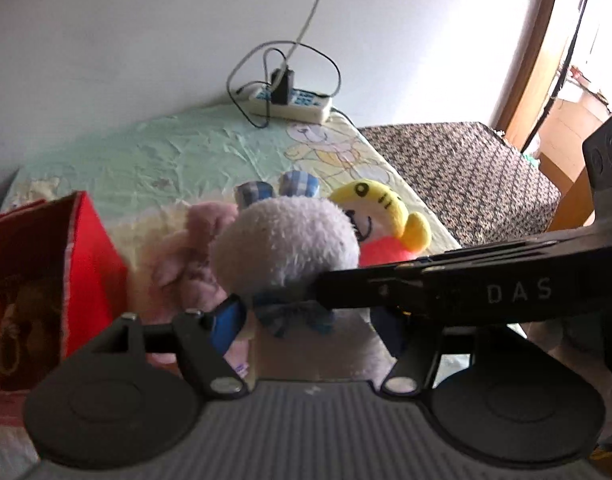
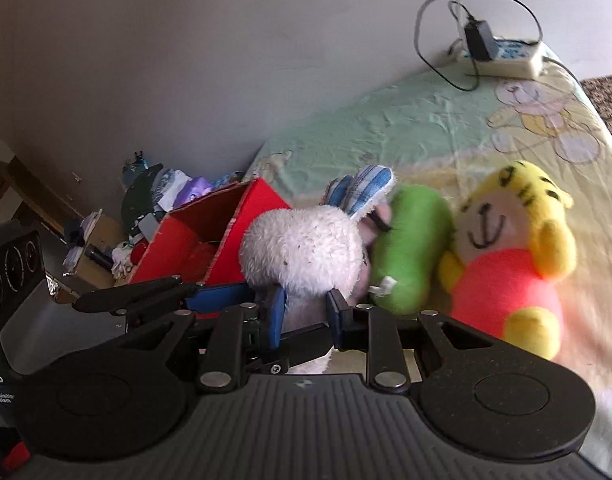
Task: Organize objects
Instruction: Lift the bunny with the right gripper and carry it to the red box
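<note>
A white plush rabbit [image 2: 306, 252] with blue checked ears is held at the neck by both grippers above the bed. My right gripper [image 2: 306, 312] is shut on its neck. My left gripper [image 1: 301, 312] is shut on it too, with the right gripper's arm crossing its view. The rabbit also shows in the left wrist view [image 1: 285, 244]. A red cardboard box [image 2: 209, 240] stands open to the left, also in the left wrist view [image 1: 65, 272]. A yellow tiger doll [image 2: 514, 264] and a green plush [image 2: 414, 248] lie to the right. A pink plush [image 1: 189, 256] lies behind the rabbit.
A power strip [image 1: 293, 104] with a charger and cables lies at the far end of the bed against the wall. A patterned dark cover [image 1: 466, 176] lies right of the bed. Cluttered items [image 2: 153, 208] sit beyond the box by the wall.
</note>
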`<state>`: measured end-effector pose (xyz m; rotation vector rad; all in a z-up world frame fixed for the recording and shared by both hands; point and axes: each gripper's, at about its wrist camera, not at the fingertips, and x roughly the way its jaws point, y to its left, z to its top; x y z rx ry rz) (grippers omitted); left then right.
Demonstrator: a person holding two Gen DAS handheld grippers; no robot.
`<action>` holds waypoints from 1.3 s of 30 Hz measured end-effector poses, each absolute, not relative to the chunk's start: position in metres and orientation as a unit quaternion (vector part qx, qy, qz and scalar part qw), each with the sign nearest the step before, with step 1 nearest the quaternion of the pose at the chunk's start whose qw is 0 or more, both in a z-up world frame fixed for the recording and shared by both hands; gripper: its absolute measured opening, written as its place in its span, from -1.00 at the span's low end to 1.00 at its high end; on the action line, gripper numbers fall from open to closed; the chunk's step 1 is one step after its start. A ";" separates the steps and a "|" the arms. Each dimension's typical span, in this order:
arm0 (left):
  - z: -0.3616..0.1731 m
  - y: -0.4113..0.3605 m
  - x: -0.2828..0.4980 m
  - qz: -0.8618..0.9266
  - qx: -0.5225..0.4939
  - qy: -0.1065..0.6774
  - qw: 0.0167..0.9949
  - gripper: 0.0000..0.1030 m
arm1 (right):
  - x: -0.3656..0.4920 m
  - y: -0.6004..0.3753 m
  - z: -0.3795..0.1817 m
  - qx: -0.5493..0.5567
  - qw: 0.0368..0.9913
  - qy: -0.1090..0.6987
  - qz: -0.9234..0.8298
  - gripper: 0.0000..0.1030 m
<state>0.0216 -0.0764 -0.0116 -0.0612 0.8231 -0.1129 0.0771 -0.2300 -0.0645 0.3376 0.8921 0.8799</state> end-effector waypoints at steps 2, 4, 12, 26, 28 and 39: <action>-0.007 -0.068 0.016 -0.054 -0.034 0.392 0.918 0.30 | 0.072 -0.222 -0.058 0.152 0.800 0.407 0.412 -0.51; -0.002 -0.058 0.010 -0.054 -0.035 0.383 0.922 0.30 | 0.069 -0.212 -0.053 0.151 0.804 0.400 0.414 -0.51; 0.018 -0.006 -0.015 -0.046 -0.042 0.348 0.935 0.30 | 0.055 -0.157 -0.032 0.137 0.814 0.371 0.427 -0.51; 0.021 0.124 -0.051 0.000 -0.055 0.334 0.941 0.30 | 0.034 -0.023 -0.036 0.114 0.804 0.358 0.461 -0.51; 0.017 0.137 -0.053 0.008 -0.054 0.337 0.940 0.30 | 0.033 -0.006 -0.040 0.112 0.801 0.361 0.465 -0.51; -0.007 0.213 -0.052 0.055 -0.044 0.365 0.928 0.30 | 0.042 0.069 -0.065 0.106 0.778 0.390 0.482 -0.51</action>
